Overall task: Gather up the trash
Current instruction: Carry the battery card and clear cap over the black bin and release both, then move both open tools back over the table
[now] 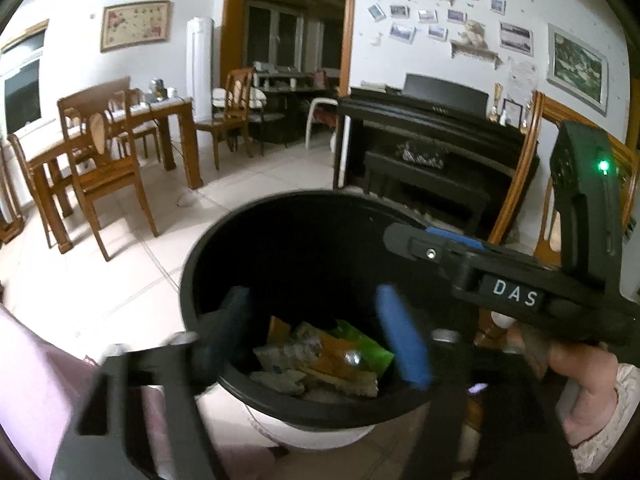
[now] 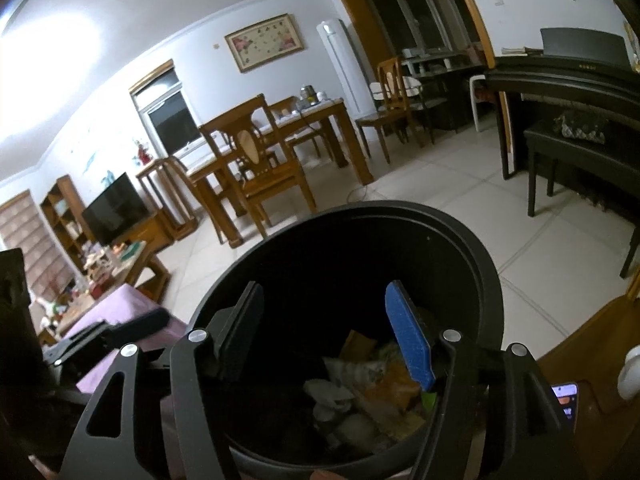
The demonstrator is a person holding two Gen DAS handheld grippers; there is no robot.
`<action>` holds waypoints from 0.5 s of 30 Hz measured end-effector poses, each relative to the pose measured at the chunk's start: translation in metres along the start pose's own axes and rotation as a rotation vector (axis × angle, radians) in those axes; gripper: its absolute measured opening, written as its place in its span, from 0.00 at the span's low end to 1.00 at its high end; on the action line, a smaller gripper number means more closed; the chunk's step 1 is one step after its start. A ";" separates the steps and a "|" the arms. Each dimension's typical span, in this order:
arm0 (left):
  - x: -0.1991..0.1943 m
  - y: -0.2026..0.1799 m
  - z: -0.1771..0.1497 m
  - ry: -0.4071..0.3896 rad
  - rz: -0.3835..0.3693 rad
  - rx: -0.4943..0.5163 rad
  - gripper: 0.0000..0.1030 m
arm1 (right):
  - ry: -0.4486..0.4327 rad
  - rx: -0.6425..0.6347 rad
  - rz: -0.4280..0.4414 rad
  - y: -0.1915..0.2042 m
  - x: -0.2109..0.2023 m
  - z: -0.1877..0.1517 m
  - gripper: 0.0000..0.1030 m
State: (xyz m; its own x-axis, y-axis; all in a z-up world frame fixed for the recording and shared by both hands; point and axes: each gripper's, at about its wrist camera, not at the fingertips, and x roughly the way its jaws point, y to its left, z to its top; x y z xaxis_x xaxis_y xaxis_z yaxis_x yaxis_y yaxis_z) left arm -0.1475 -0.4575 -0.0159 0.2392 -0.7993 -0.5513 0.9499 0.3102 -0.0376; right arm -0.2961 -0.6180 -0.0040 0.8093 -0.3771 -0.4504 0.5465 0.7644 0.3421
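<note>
— Any writing readable?
— "DAS" on my right gripper (image 1: 404, 236); the piano's gold brand is too blurred.
— And the jaws?
— Both released, nothing between them, left gripper (image 1: 320, 332) above the black bin (image 1: 208, 248), wrappers (image 1: 320, 360) at its bottom.

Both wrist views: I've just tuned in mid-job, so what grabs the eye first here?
The black trash bin fills the lower middle of both views, with crumpled wrappers and paper trash lying at its bottom. Both the left hand-held gripper and the right hand-held gripper hang over its mouth, jaws apart and nothing between them. Behind, a wooden dining table with chairs stands on the tiled floor, and a black piano stands against the wall.
</note>
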 end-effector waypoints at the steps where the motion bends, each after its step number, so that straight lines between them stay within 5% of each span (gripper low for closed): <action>1: -0.001 0.001 0.000 -0.008 0.003 0.002 0.75 | -0.001 0.000 0.000 0.001 -0.001 0.001 0.62; 10: -0.032 0.031 0.008 -0.050 0.059 -0.080 0.80 | 0.006 -0.046 0.041 0.031 -0.008 0.003 0.66; 15: -0.081 0.104 -0.005 -0.048 0.191 -0.233 0.80 | 0.061 -0.114 0.098 0.067 0.002 -0.003 0.66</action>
State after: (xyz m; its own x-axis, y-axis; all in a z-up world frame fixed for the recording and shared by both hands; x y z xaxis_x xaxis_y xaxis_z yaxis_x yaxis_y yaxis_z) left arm -0.0688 -0.3582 0.0209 0.4233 -0.7371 -0.5268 0.8165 0.5623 -0.1308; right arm -0.2582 -0.5659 0.0155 0.8410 -0.2676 -0.4702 0.4345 0.8519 0.2924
